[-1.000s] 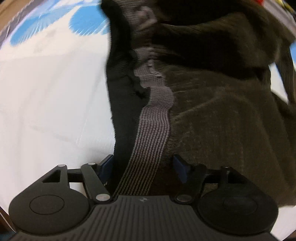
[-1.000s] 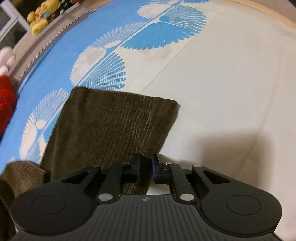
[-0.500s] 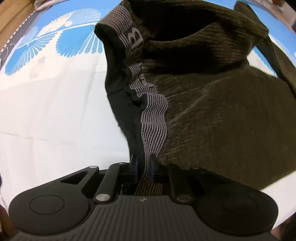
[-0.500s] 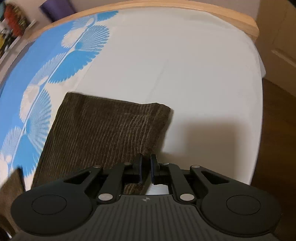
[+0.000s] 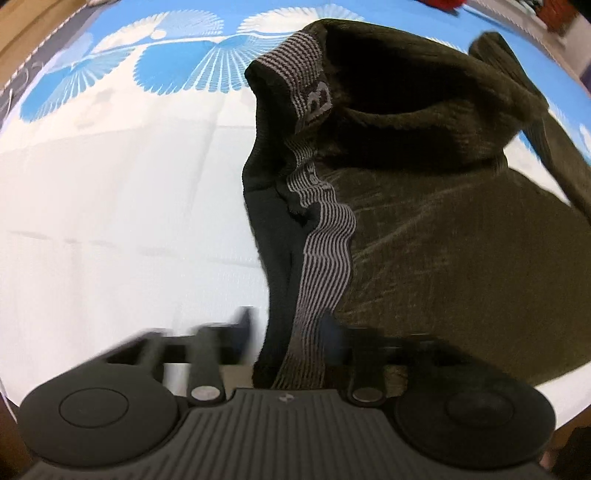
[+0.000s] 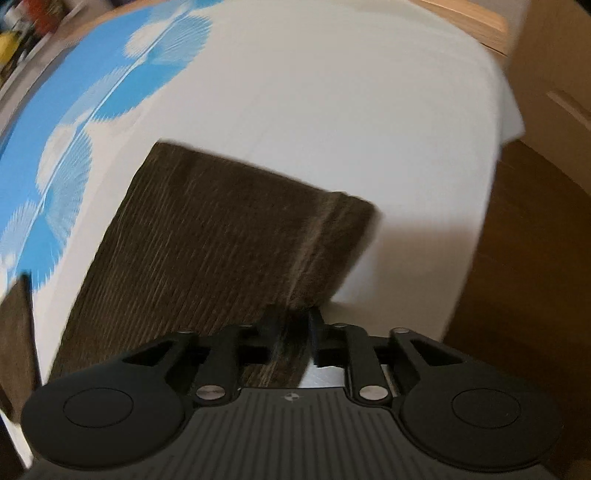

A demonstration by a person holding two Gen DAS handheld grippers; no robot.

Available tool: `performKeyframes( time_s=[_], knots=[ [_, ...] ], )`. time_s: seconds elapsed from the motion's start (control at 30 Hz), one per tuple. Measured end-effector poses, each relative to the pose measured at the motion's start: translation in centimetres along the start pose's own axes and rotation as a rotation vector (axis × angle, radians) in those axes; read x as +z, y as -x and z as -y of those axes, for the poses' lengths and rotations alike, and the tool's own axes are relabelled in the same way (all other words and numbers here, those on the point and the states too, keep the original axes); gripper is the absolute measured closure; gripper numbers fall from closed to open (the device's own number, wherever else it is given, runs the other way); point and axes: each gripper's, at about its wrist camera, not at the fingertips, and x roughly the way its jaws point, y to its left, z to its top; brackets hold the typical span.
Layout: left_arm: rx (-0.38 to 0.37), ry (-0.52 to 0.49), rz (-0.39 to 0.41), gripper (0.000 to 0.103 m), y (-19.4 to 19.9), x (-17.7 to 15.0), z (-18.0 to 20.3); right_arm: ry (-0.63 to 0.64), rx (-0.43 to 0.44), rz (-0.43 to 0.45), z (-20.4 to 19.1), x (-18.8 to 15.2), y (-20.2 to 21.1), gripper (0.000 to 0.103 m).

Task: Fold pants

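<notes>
Dark olive corduroy pants lie bunched on the bed, their grey striped waistband running down toward my left gripper. Its jaws are opening and blurred, with the waistband lying loose between them. In the right wrist view the flat end of a pant leg lies on the white sheet. My right gripper sits over the leg's near corner. Its jaws are opening too, with a strip of the fabric between them and no squeeze on it.
The bed sheet is white with blue fan shapes at the far side. In the right wrist view the sheet's edge drops off to a brown floor, and a wooden frame rims the bed.
Half a second ago both grippers were shut, the left on the waistband and the right on the leg's corner; now both have parted. The left gripper rose slightly, and the right view swung toward the bed's edge.
</notes>
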Motion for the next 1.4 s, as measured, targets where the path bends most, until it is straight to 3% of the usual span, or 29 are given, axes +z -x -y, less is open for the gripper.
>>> performKeyframes(
  time_s=[0.07, 0.2, 0.23, 0.27, 0.3, 0.33, 0.37, 0.43, 0.5, 0.6, 0.73, 0.83, 0.97, 1.03, 1.1, 1.17, 1.27, 1.4],
  knots=[
    [-0.007, -0.019, -0.017, 0.037, 0.1, -0.7, 1.1, 0.029, -0.016, -0.026, -0.6, -0.1, -0.9, 0.054],
    [0.047, -0.132, -0.066, 0.037, -1.7, -1.2, 2.5, 0.085, -0.057, -0.061, -1.9, -0.2, -2.5, 0.053],
    [0.054, -0.154, -0.073, 0.037, -2.1, -1.5, 2.8, 0.109, -0.063, -0.053, -2.5, -0.1, -2.7, 0.056],
    [0.046, -0.164, -0.073, 0.038, -2.2, -1.5, 2.7, 0.134, -0.063, -0.041, -3.1, -0.2, -2.6, 0.072],
    [0.031, -0.165, -0.071, 0.047, -2.1, -1.9, 2.5, 0.15, -0.064, -0.027, -3.4, 0.0, -2.5, 0.093],
    [-0.001, -0.163, -0.073, 0.061, -2.7, -1.9, 2.6, 0.153, -0.051, -0.016, -3.5, 0.3, -2.4, 0.093],
    [-0.012, -0.166, -0.07, 0.064, -2.6, -2.0, 2.6, 0.144, -0.043, -0.006, -3.6, 0.5, -2.2, 0.094],
    [0.001, -0.199, -0.054, 0.086, -2.3, -2.3, 2.6, 0.155, -0.04, 0.025, -3.6, 0.8, -1.9, 0.095],
    [-0.02, -0.187, -0.055, 0.091, -1.9, -2.7, 2.0, 0.159, -0.034, 0.075, -3.6, 1.3, -1.1, 0.096],
    [-0.029, -0.191, -0.051, 0.093, -1.0, -3.0, 1.3, 0.153, -0.089, 0.084, -3.2, 1.5, -0.7, 0.096],
    [0.001, -0.24, -0.046, 0.093, -1.2, -3.3, 1.2, 0.107, -0.132, 0.036, -2.6, 1.5, -1.6, 0.095],
    [0.005, -0.225, -0.034, 0.089, -0.6, -3.1, 0.8, 0.089, -0.137, 0.007, -2.7, 1.5, -2.4, 0.09],
    [0.023, -0.201, 0.042, 0.088, 1.1, -2.5, 1.3, 0.082, -0.187, 0.119, -3.1, 1.6, -0.6, 0.069],
    [0.022, -0.18, 0.089, 0.087, 1.8, -1.7, 1.4, 0.124, -0.182, 0.209, -4.2, 1.6, 0.7, 0.067],
    [0.031, -0.175, 0.131, 0.087, 2.4, -1.0, 2.0, 0.159, -0.159, 0.297, -5.4, 1.4, 2.0, 0.067],
    [0.043, -0.177, 0.171, 0.086, 2.7, -0.1, 2.8, 0.19, -0.082, 0.347, -6.5, 1.0, 3.0, 0.067],
    [0.042, -0.176, 0.222, 0.086, 2.7, 1.4, 4.9, 0.279, 0.051, 0.363, -9.5, 0.2, 3.3, 0.067],
    [0.035, -0.151, 0.263, 0.086, 2.6, 3.4, 7.8, 0.546, 0.252, 0.332, -15.8, -2.8, 3.1, 0.067]
  ],
)
